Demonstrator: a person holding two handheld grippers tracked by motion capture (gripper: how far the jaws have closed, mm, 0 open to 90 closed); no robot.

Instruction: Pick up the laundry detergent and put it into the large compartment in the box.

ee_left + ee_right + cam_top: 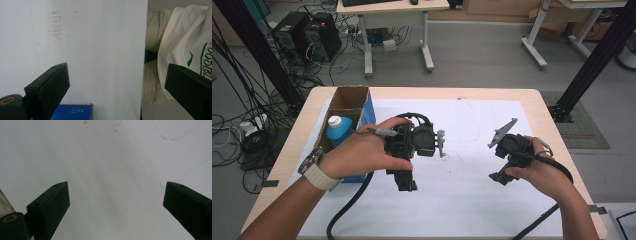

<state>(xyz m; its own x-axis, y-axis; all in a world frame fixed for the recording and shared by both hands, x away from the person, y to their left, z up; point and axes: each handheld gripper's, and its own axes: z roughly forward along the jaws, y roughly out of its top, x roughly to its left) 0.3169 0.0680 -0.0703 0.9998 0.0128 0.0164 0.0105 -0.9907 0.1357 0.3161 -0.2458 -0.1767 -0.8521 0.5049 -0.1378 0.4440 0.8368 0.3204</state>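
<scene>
My left gripper (pixel 406 182) is held over the middle-left of the white sheet (pixel 472 200), its jaws turned back toward the person. In the left gripper view the left gripper (pixel 117 75) stands open with nothing between the jaws. The left hand also holds a thin grey pen-like stick (pixel 379 132) across its fingers. My right gripper (pixel 507 170) hovers over the right part of the sheet. In the right gripper view the right gripper (pixel 116 192) is open above the bare white sheet (pixel 112 157).
An open cardboard box with a blue side (pixel 348 100) stands at the table's left and holds a blue bottle with a white cap (pixel 338 129). The blue box (pixel 72 112) and the person's white shirt (pixel 182 42) show past the left jaws. Desks and cables stand beyond the table.
</scene>
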